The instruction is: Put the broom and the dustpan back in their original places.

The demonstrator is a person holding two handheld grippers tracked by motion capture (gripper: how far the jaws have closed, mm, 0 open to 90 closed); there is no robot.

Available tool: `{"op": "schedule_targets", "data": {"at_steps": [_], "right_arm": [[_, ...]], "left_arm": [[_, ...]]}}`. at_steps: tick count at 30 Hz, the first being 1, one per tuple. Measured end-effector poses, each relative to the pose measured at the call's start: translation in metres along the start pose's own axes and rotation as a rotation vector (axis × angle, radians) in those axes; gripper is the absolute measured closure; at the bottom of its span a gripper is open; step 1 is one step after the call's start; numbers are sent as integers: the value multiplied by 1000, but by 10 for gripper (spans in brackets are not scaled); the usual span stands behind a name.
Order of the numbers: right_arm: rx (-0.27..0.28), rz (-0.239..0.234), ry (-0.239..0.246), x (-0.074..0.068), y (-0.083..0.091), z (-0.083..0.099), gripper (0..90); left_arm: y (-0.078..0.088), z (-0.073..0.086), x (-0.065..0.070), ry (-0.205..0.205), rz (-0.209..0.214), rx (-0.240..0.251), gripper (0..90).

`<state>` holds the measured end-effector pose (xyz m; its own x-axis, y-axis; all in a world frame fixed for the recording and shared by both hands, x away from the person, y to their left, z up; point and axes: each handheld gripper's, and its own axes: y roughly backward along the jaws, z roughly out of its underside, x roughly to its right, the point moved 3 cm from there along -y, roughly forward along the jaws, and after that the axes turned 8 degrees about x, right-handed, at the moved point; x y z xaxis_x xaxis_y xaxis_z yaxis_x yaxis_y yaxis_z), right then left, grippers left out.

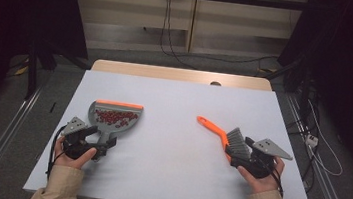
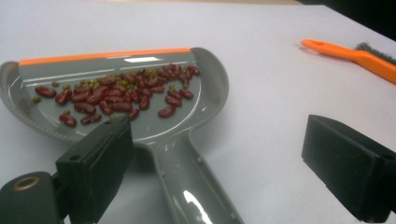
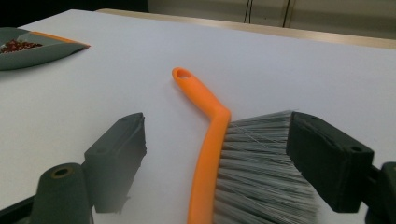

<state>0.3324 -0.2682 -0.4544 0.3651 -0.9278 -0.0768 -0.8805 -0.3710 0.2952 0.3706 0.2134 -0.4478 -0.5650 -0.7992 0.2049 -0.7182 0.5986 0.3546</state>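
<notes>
Two black fingers of the left gripper (image 2: 224,163) up close, spread wide apart, gripping nothing. Grey dustpan handle (image 2: 191,186) right between them, running straight away from the fingers toward the pan. Left finger (image 2: 95,170) just beside the handle, maybe touching it; right finger well apart from it. Dustpan (image 1: 112,117) flat on the white bench (image 1: 174,144), on the left side, orange lip at the far edge, handle pointing back at the left hand (image 1: 70,155). Full of red beans (image 1: 114,116) with a few small green ones mixed in. Over on the right side, orange brush (image 1: 221,135) lying on the bench, thin handle end pointing away and toward the middle, grey bristles (image 3: 261,168) close to the right hand (image 1: 261,177). Right gripper (image 3: 219,163) also spread wide, holding nothing, with the orange spine and the bristles sitting between its fingers. Long way of the brush runs almost straight out from those fingers. Probably either a pick-up about to start or a put-down just done, hard to say which. For a lift of the pan: left gripper nearest, already lined up along the handle, just a squeeze needed. Risk of beans spilling if tipped.
</notes>
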Motion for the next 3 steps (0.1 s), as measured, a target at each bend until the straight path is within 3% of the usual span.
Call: {"op": "schedule_targets", "data": {"at_steps": [3], "right_arm": [[1,-9,4,-2,1,1,193]], "left_arm": [[0,-1,0,-18,9,2,85]]}}
